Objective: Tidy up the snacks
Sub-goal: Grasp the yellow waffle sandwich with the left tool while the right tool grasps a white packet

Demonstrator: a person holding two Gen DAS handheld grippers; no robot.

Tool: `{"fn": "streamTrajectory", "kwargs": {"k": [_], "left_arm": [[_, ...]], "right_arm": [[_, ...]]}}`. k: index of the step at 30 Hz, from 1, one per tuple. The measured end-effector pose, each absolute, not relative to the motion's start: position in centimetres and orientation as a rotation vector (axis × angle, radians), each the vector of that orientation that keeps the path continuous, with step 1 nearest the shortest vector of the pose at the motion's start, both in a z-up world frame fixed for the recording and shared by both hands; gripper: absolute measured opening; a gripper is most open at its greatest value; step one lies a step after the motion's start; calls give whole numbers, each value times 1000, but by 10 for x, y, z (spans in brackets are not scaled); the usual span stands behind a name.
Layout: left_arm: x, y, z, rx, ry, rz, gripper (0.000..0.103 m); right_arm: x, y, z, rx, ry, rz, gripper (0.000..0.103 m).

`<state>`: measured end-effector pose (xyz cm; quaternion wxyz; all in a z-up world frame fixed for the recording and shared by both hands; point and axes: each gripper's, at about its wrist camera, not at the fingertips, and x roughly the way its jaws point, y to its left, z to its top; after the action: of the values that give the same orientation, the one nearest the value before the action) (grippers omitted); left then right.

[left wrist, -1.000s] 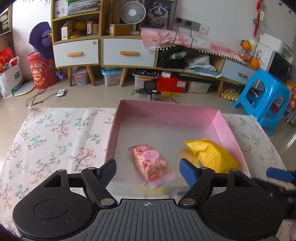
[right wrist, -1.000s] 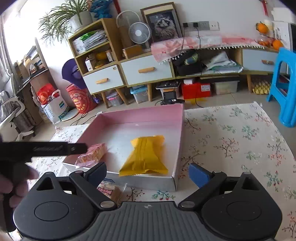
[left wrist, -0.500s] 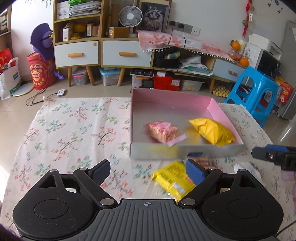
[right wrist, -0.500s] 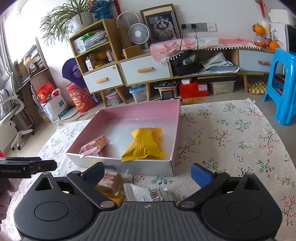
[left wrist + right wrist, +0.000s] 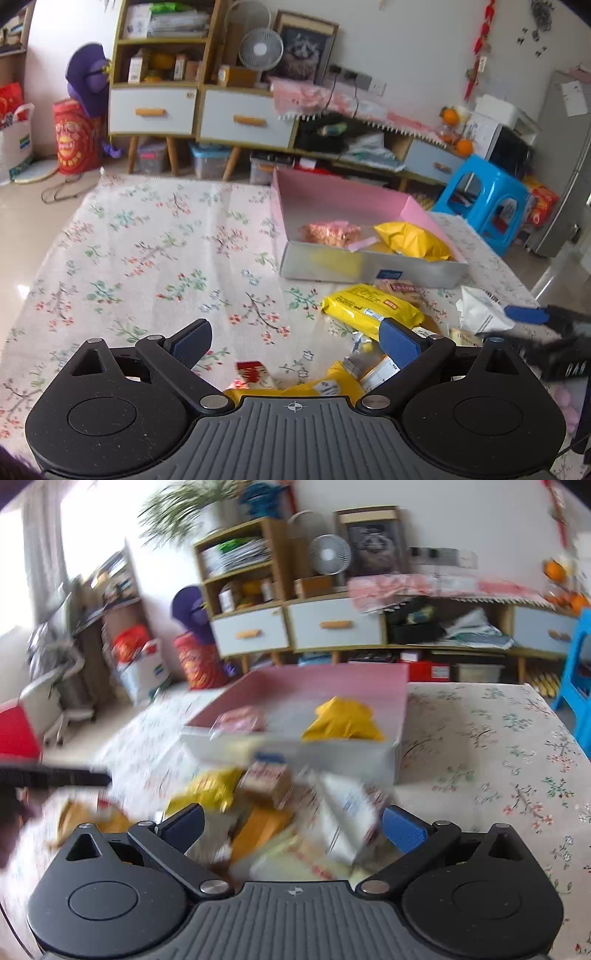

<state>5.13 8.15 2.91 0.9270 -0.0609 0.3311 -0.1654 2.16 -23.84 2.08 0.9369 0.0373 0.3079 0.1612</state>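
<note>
Both black tongs with blue pads are standing spread wide with nothing pinched, their jaws having just been opening: the left tongs [image 5: 295, 341] are hovering over the flowered cloth of the counter [image 5: 155, 251], the right tongs [image 5: 293, 823] over a blurred heap of loose snack packets [image 5: 266, 805]. The shallow pink-lined cardboard box [image 5: 369, 264] is sitting beyond the heap, holding a crinkled yellow bag [image 5: 410, 240] and a pink clear-wrapped snack [image 5: 332, 232] lying side by side.
</note>
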Motion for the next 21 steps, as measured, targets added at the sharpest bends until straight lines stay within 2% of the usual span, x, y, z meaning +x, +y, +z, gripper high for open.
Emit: {"fn": "streamTrajectory", "kwargs": {"k": [11, 16, 21], "left_arm": [[26, 80, 9, 6, 621, -576, 101], [23, 74, 6, 47, 613, -655, 101], [19, 70, 4, 95, 624, -728, 99]], "right_arm": [[-4, -193, 14, -126, 589, 608, 93], [3, -186, 10, -102, 609, 610, 93], [14, -192, 19, -54, 573, 546, 88]]}}
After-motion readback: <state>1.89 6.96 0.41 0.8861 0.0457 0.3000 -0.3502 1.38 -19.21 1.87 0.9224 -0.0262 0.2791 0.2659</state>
